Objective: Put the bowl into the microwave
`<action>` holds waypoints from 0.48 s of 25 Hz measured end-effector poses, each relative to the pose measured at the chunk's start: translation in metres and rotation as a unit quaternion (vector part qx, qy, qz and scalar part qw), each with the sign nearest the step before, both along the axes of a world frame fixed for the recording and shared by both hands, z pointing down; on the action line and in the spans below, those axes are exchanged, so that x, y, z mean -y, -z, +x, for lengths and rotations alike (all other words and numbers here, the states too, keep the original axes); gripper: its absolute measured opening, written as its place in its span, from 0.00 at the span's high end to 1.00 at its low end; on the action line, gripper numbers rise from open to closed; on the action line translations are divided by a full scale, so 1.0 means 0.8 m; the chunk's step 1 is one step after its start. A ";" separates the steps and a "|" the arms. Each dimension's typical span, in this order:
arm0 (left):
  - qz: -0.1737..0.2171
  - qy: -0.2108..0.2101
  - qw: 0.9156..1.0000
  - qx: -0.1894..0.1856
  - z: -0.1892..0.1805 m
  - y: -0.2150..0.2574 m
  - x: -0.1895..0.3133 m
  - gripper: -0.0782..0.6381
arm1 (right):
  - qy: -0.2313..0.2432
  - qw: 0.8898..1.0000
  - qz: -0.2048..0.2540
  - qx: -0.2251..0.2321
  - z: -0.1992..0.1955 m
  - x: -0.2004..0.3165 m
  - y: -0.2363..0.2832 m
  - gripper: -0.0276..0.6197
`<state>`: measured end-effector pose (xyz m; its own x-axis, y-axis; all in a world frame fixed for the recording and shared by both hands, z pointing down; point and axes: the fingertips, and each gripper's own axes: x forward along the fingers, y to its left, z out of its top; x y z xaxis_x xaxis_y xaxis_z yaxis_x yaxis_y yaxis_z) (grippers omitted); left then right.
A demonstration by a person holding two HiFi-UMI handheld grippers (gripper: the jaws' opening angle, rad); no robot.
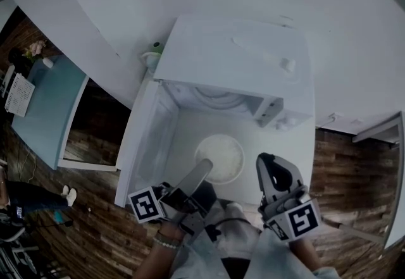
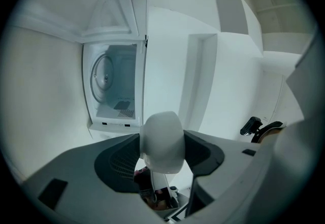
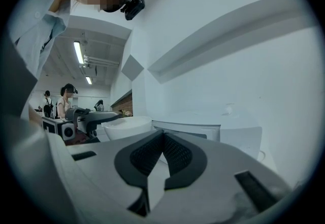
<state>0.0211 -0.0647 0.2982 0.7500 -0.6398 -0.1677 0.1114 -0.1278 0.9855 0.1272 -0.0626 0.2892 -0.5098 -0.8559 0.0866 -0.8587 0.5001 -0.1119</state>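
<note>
Microwave (image 1: 234, 59), white and the biggest thing here, stands with its door (image 1: 144, 145) swung wide at the left of the head view. Its cavity (image 2: 114, 88) faces the person, and the round turntable shows inside it. Next in size, the white bowl (image 1: 223, 156) is in front of that opening, outside the cavity. The left gripper (image 1: 197, 178) reaches in from the bowl's near left side, and its jaws clamp the bowl's rim, one inside and one outside the wall. The right gripper (image 1: 269, 167) is just beside the bowl on its right, apart from it. Its jaws are pressed together with nothing between them.
</note>
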 end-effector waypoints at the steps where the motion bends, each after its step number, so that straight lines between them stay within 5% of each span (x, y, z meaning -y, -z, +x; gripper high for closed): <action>1: -0.001 -0.001 1.000 0.003 -0.001 -0.003 0.003 0.56 | 0.002 1.000 0.000 -0.003 -0.003 0.001 -0.001 0.95; 12: -0.006 0.005 1.000 0.011 0.001 -0.035 0.041 0.55 | 0.006 0.999 -0.033 -0.015 -0.006 0.014 -0.050 0.95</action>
